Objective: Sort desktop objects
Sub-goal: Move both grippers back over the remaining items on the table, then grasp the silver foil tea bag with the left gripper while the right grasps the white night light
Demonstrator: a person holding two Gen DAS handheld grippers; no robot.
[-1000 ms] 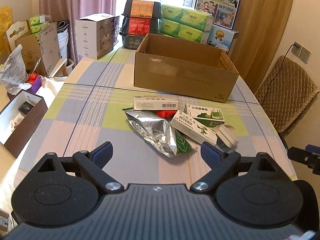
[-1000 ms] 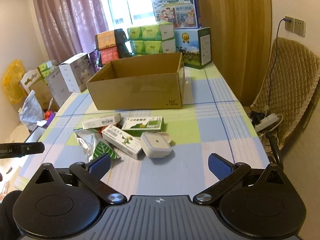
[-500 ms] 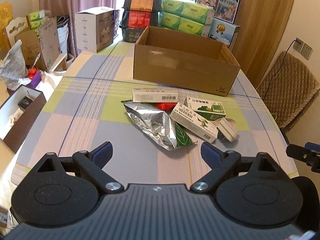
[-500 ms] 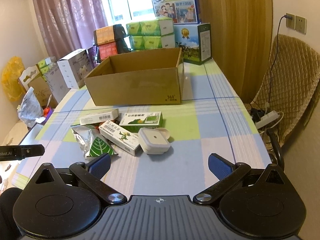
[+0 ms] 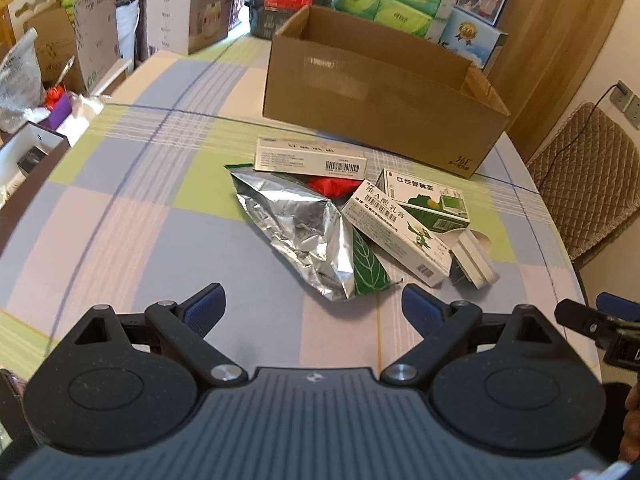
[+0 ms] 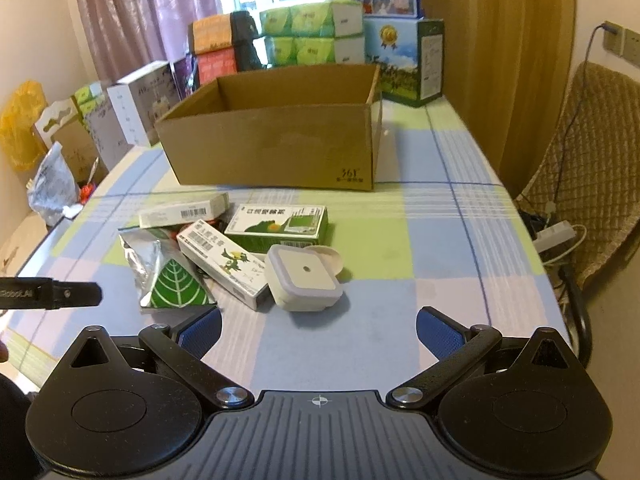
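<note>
both jaws stand spread wide, the left gripper (image 5: 314,306) and right gripper (image 6: 318,330) holding nothing. far ahead sits the open brown cardboard box (image 6: 276,148); nearer, the crumpled silver foil pouch (image 5: 304,224), then the long white medicine carton (image 6: 222,262), then the small square white plastic case (image 6: 304,278).

Wicker chair (image 6: 592,168), curtains (image 6: 132,12), stacked tissue packs (image 6: 312,32).

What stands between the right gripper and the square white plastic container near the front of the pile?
Nothing visible does. The right gripper is open, and only bare checked tablecloth lies between its fingers and the square white plastic container. The white medicine box with a green crocodile lies against the container's left side.
</note>
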